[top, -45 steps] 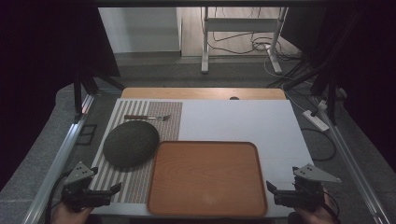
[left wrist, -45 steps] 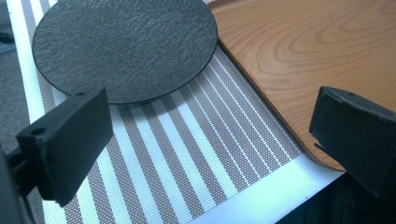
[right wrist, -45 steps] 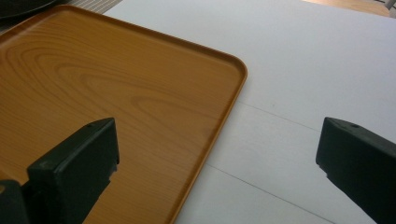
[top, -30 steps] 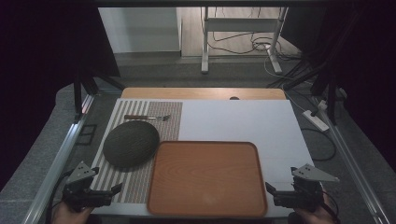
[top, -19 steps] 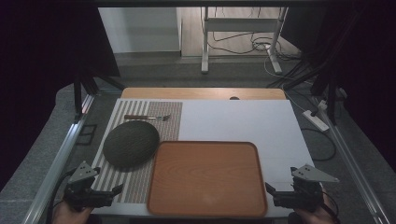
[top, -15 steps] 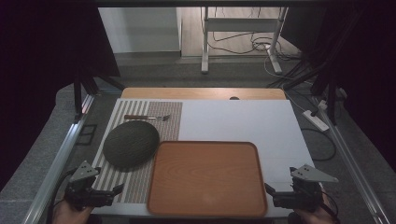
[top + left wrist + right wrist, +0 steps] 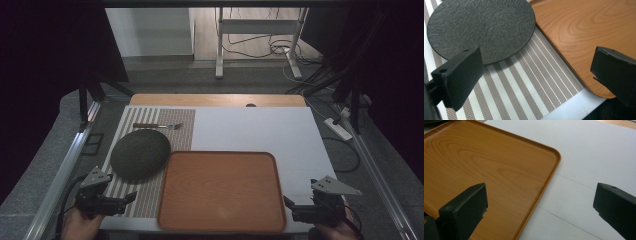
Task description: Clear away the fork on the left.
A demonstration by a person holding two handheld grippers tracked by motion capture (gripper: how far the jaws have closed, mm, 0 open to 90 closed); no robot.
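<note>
The wooden tray point(image 7: 222, 190) lies at the worktop's point(image 7: 260, 127) six o'clock edge, the dark round plate point(image 7: 140, 154) touching it at ten o'clock. The left gripper point(image 7: 131, 197) at its eight o'clock and the right gripper point(image 7: 287, 203) at its four o'clock both gape wide, holding nothing.

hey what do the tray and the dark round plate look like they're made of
Tray: wood or wood-look laminate, smooth satin finish, showing printed-looking grain swirls. Round plate: likely stoneware or slate-look melamine, matte charcoal, with a rough pebbled surface.
</note>
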